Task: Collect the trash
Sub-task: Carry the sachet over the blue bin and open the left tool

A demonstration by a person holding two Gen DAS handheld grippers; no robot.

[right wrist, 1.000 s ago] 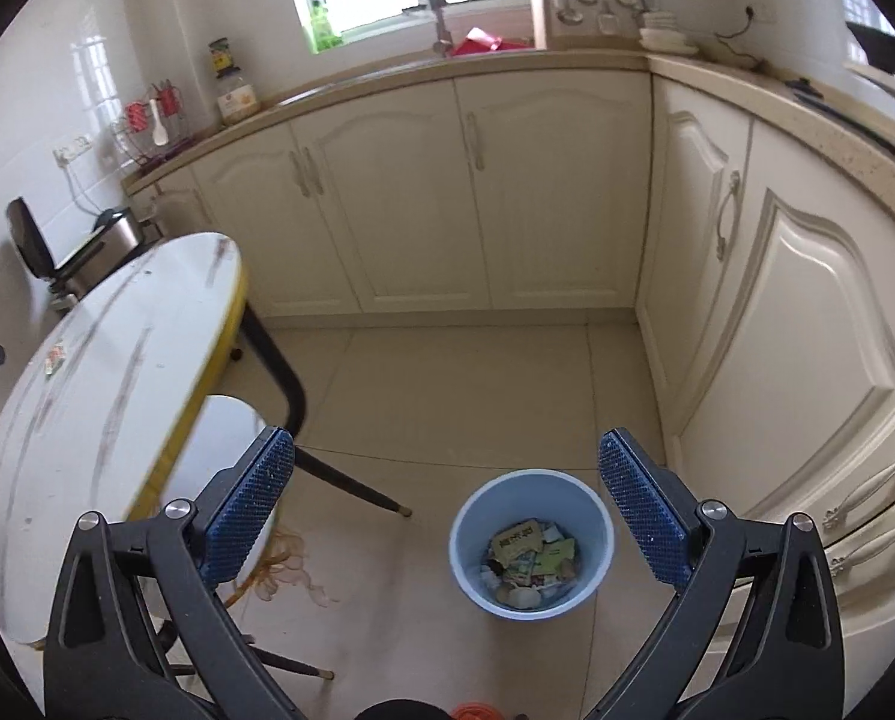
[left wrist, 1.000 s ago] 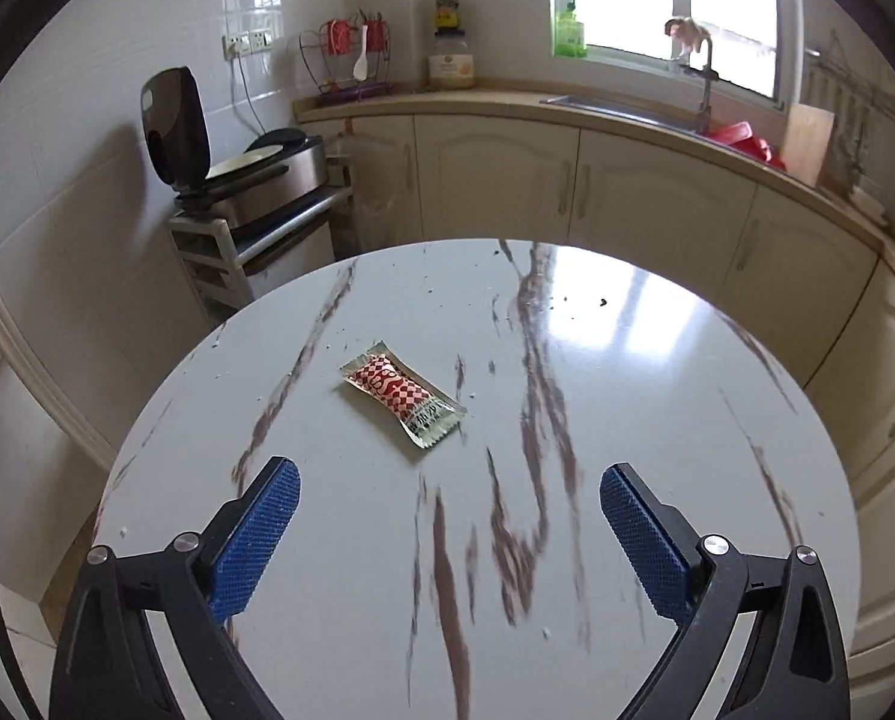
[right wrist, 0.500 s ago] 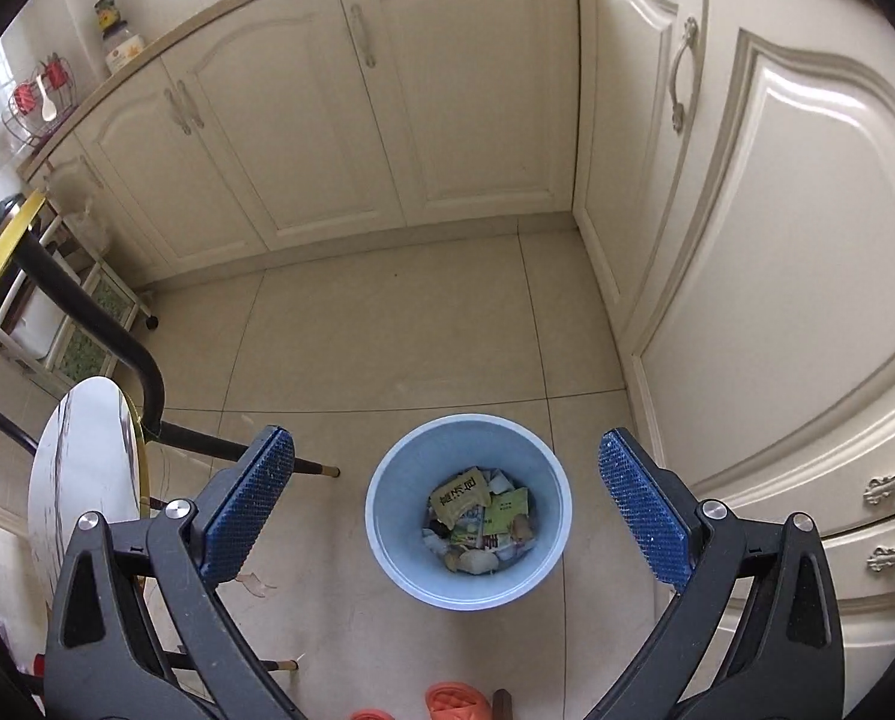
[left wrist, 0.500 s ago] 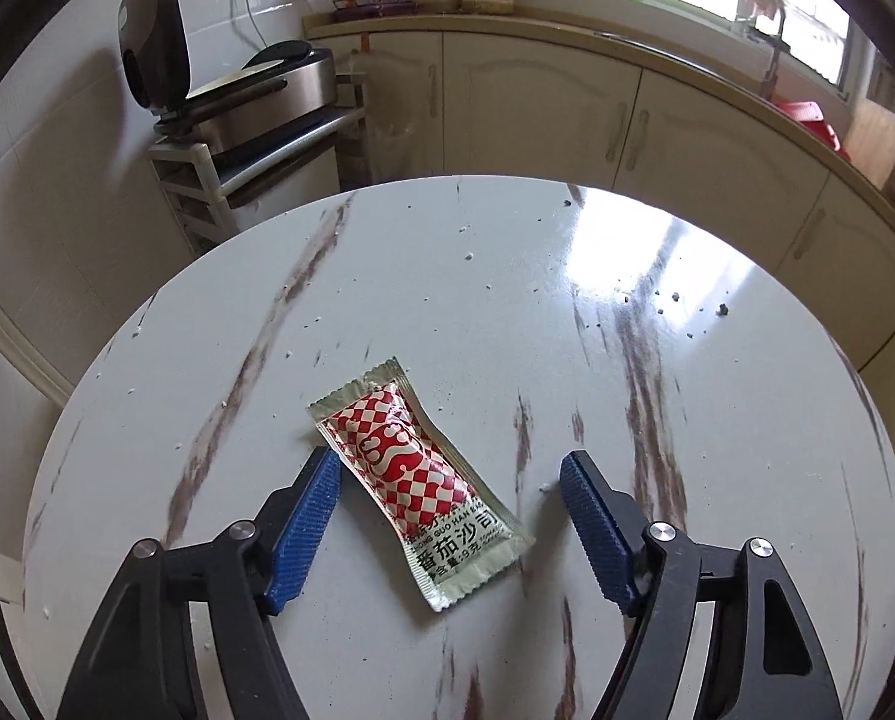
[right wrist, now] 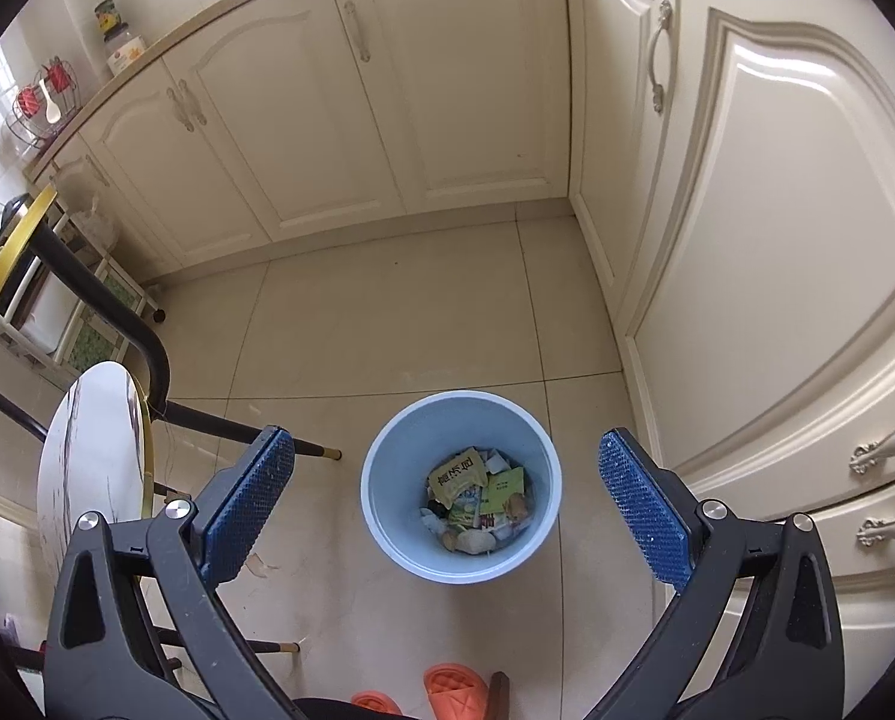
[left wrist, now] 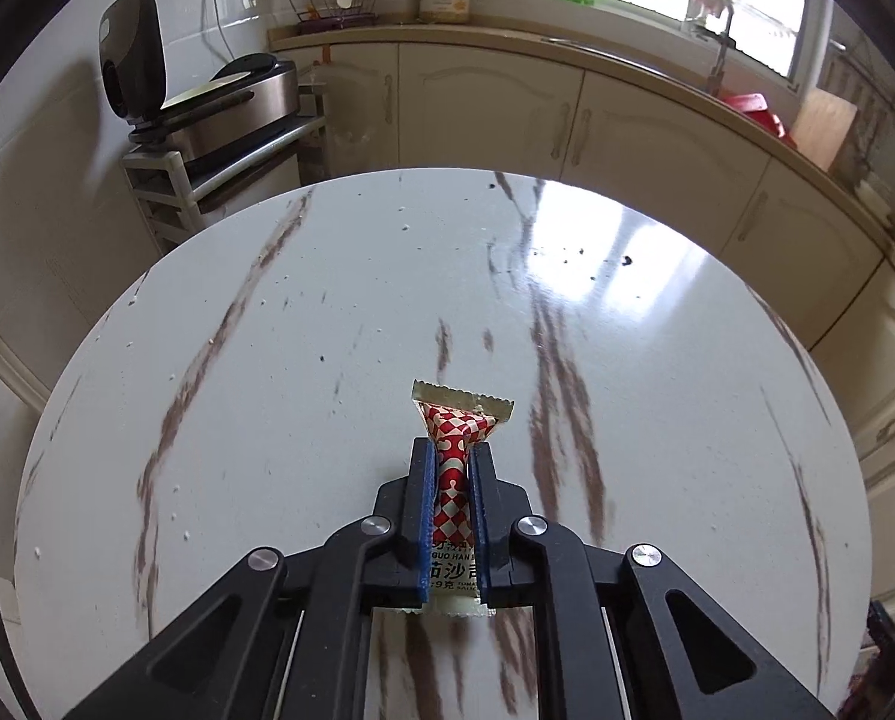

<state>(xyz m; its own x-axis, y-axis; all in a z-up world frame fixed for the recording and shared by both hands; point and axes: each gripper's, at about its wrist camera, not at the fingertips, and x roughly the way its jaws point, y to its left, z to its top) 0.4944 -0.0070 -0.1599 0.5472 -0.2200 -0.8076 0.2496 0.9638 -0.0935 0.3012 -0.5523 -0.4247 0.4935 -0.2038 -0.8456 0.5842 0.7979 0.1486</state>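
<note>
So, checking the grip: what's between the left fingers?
The red-checked sauce packet, pinched between the left gripper's fingers, shown in the left wrist view.

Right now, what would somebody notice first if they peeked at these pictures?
Probably the red-and-white checkered sauce packet, pinched between the blue fingers of the left gripper over the round marble table. Next, the blue trash bin on the tiled floor, already holding wrappers, between the wide-open fingers of the right gripper.

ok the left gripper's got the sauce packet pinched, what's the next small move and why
Probably lift the left gripper straight up: its jaws have just been closing and now pinch the ketchup packet, which buckles above the marble table. The blue bin waits on the floor, the right gripper open above it.
</note>
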